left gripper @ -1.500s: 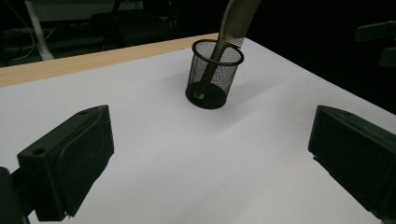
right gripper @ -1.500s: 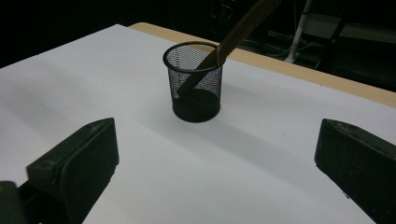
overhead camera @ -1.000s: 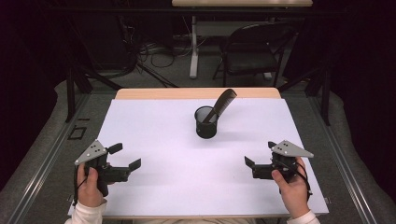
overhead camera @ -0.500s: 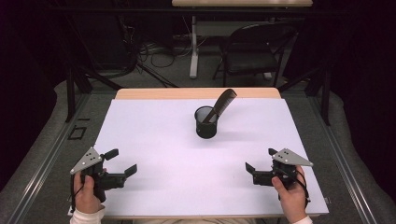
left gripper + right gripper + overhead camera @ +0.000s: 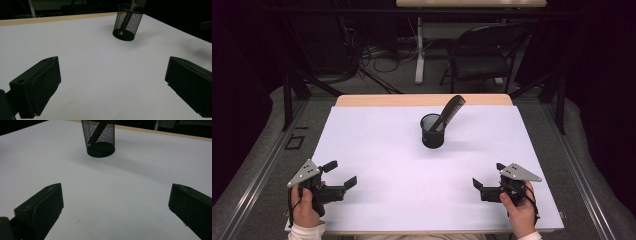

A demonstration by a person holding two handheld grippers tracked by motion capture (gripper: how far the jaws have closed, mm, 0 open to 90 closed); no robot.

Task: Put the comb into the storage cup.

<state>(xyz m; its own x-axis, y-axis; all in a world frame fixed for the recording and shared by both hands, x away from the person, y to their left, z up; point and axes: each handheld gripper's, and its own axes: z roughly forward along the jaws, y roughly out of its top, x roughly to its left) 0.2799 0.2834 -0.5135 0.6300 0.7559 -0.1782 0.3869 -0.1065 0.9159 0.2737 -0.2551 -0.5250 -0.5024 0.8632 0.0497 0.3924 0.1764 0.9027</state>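
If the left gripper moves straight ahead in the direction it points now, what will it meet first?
Probably nothing soon: ahead of the open left gripper lies bare white table. The mesh cup with the comb stands farther off, slightly right of its line, though depth is unclear.

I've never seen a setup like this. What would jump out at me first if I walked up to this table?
Most likely the black mesh cup standing alone toward the far middle of the white table, with a dark comb leaning out of it to the right. Next, the two hand-held tools at the near edge: the left gripper and the right gripper, each with its jaws wide apart and holding nothing, both aimed inward over the table.
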